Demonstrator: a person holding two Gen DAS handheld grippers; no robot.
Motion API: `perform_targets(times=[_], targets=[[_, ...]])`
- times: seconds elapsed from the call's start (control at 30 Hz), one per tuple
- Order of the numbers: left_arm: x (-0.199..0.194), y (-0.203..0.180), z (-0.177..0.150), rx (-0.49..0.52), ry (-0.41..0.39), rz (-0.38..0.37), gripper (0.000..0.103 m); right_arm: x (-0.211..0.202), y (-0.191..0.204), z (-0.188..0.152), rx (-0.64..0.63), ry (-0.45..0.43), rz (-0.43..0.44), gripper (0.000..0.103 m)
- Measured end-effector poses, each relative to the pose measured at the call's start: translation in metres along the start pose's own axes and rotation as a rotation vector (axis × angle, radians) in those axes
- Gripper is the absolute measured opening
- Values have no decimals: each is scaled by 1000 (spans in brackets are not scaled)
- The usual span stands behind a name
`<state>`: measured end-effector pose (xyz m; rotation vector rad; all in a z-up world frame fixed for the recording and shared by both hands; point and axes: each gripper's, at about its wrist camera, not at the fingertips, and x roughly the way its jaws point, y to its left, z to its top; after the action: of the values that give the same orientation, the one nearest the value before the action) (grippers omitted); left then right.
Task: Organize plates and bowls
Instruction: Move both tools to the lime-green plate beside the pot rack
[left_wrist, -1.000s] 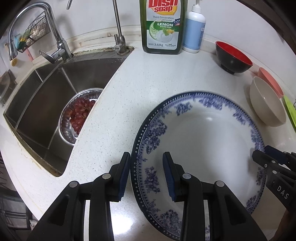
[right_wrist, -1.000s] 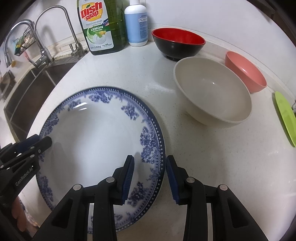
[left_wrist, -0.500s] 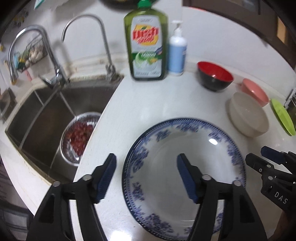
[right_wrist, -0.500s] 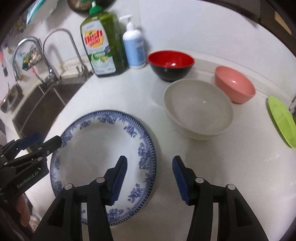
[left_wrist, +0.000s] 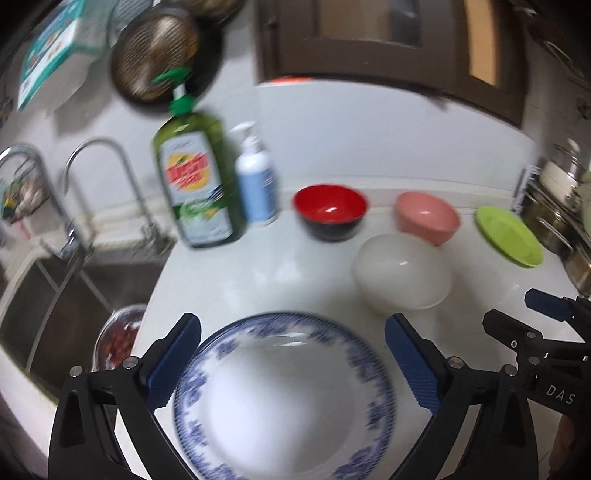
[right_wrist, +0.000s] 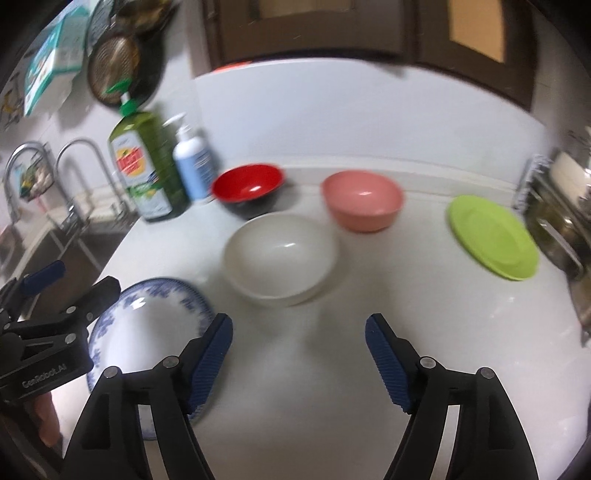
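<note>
Both grippers (left_wrist: 291, 354) (right_wrist: 298, 354) wide apart, empty-jawed

A round white plate with a blue floral rim pattern (left_wrist: 284, 398) lies on the white speckled countertop (right_wrist: 332, 369). Behind it sit a plain cream bowl (right_wrist: 280, 258), a salmon-pink bowl (right_wrist: 362, 203), a bowl red inside and black outside (right_wrist: 247, 188), and a lime-green plate (right_wrist: 491, 236). The gripper finger pads (right_wrist: 210, 362) are ribbed dark blue.
</note>
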<state>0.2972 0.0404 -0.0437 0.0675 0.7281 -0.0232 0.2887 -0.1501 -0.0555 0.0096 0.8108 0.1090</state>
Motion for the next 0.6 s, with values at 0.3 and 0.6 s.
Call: perform_targets(times=[0.3, 0.6], targets=[[0, -66, 34, 96, -49, -99, 103, -30, -67, 4, 99, -64, -141, 77], [3, -135, 63, 180, -56, -238, 103, -57, -134, 7, 188, -128, -275, 77]])
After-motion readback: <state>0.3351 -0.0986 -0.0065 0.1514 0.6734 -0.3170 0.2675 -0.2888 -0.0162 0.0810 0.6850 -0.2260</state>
